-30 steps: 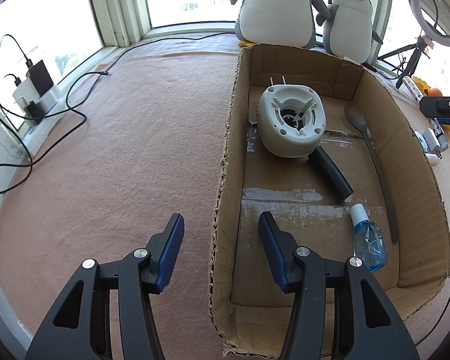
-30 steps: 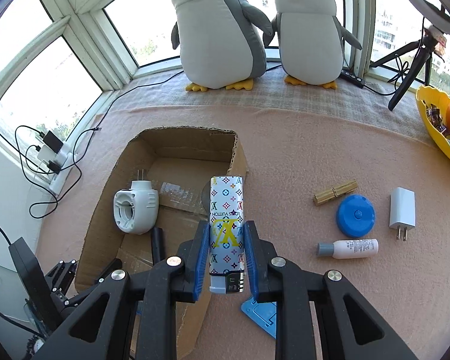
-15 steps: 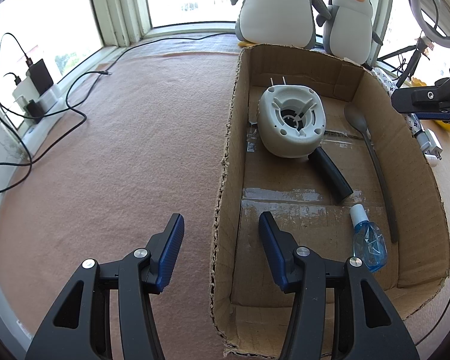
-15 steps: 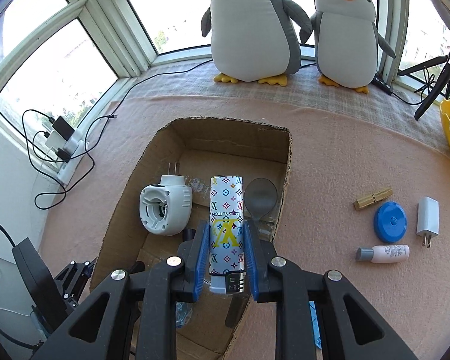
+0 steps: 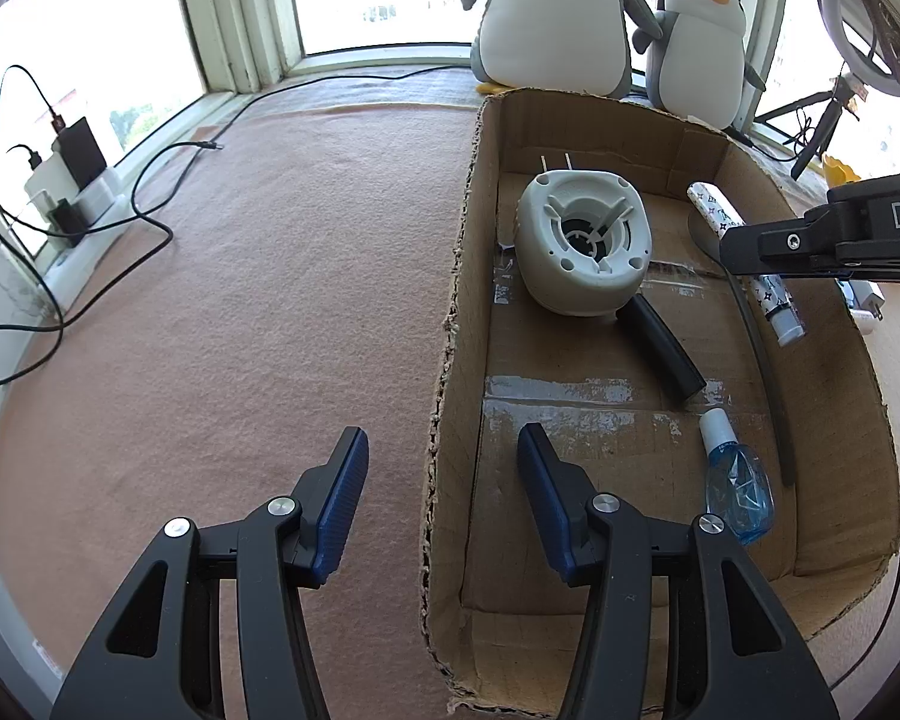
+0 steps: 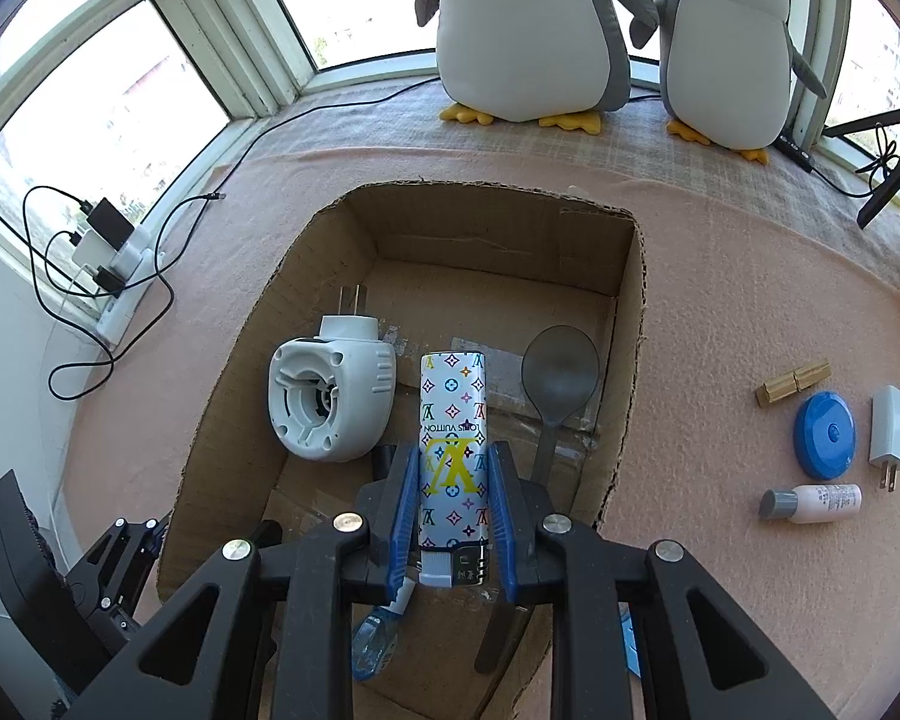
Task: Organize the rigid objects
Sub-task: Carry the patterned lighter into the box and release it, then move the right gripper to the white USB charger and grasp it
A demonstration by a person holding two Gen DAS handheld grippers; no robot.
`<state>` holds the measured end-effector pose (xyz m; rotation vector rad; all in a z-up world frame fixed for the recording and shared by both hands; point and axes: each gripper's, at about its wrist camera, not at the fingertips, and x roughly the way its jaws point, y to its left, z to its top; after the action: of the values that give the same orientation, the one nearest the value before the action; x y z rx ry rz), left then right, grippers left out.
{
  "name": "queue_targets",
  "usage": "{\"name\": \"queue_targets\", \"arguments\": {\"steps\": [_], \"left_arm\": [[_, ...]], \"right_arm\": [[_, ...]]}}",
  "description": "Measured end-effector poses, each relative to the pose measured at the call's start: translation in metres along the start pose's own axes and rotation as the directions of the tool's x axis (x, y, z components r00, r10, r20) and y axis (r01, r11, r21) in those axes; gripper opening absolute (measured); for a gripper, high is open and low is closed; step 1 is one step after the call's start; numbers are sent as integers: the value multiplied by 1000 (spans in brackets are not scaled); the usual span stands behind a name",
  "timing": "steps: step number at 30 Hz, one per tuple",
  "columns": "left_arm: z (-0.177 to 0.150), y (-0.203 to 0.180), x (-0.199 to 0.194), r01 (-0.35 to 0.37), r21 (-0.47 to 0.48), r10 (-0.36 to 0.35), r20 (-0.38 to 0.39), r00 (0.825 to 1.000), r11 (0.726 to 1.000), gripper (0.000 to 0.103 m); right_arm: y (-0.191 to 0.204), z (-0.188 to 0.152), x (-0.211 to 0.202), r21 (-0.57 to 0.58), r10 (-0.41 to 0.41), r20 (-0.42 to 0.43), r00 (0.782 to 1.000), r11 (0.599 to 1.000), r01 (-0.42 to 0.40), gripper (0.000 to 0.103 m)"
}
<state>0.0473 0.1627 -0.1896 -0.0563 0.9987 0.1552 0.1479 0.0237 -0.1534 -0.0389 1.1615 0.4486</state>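
Observation:
My right gripper [image 6: 453,525] is shut on a white patterned lighter [image 6: 453,450] and holds it above the inside of the open cardboard box [image 6: 627,324]. The lighter also shows in the left wrist view [image 5: 714,207], over the box's right side. In the box lie a white plug-in device [image 6: 327,396], a grey spoon [image 6: 558,378], a black tube [image 5: 660,354] and a small blue bottle [image 5: 738,486]. My left gripper [image 5: 441,504] is open and empty, astride the box's near left wall [image 5: 444,396].
On the pink cloth right of the box lie a gold bar [image 6: 792,384], a blue round lid [image 6: 822,435], a white charger [image 6: 888,432] and a small white bottle [image 6: 816,504]. Two plush penguins [image 6: 528,30] stand at the back. Cables and a power strip [image 6: 120,252] lie left.
My right gripper has carried the lighter leftward, from beside the box's right wall to over the inside of the box. My left gripper has not moved.

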Motion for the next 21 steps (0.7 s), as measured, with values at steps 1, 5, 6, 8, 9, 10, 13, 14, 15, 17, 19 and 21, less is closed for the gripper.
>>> {"name": "queue_targets", "arguments": {"steps": [1, 5, 6, 8, 9, 10, 13, 14, 15, 17, 19, 21], "left_arm": [[0, 0, 0, 0, 0, 0, 0, 1000, 1000, 52], [0, 0, 0, 0, 0, 0, 0, 1000, 1000, 52], [0, 0, 0, 0, 0, 0, 0, 1000, 1000, 52], [0, 0, 0, 0, 0, 0, 0, 1000, 1000, 52], [0, 0, 0, 0, 0, 0, 0, 1000, 1000, 52], [0, 0, 0, 0, 0, 0, 0, 1000, 1000, 52], [0, 0, 0, 0, 0, 0, 0, 1000, 1000, 52], [0, 0, 0, 0, 0, 0, 0, 1000, 1000, 52], [0, 0, 0, 0, -1, 0, 0, 1000, 1000, 52], [0, 0, 0, 0, 0, 0, 0, 1000, 1000, 52], [0, 0, 0, 0, -1, 0, 0, 1000, 1000, 52], [0, 0, 0, 0, 0, 0, 1, 1000, 1000, 52]], "right_arm": [[0, 0, 1, -1, 0, -3, 1000, 1000, 0, 21], [2, -2, 3, -7, 0, -8, 1000, 1000, 0, 21], [3, -2, 3, -11, -1, -9, 1000, 1000, 1, 21], [4, -2, 2, -21, -7, -6, 1000, 1000, 7, 21], [5, -2, 2, -26, -11, -3, 1000, 1000, 11, 21], [6, -2, 2, -30, -16, -1, 1000, 999, 16, 21], [7, -1, 0, -37, -19, 6, 1000, 999, 19, 33], [8, -1, -1, -38, -20, 10, 1000, 999, 20, 36], [8, -1, -2, -40, -20, 14, 1000, 999, 21, 42], [9, 0, -4, -44, -25, 23, 999, 999, 26, 44], [9, 0, -6, -47, -30, 30, 999, 998, 31, 45], [8, 1, -7, -45, -27, 32, 999, 999, 29, 46]]}}
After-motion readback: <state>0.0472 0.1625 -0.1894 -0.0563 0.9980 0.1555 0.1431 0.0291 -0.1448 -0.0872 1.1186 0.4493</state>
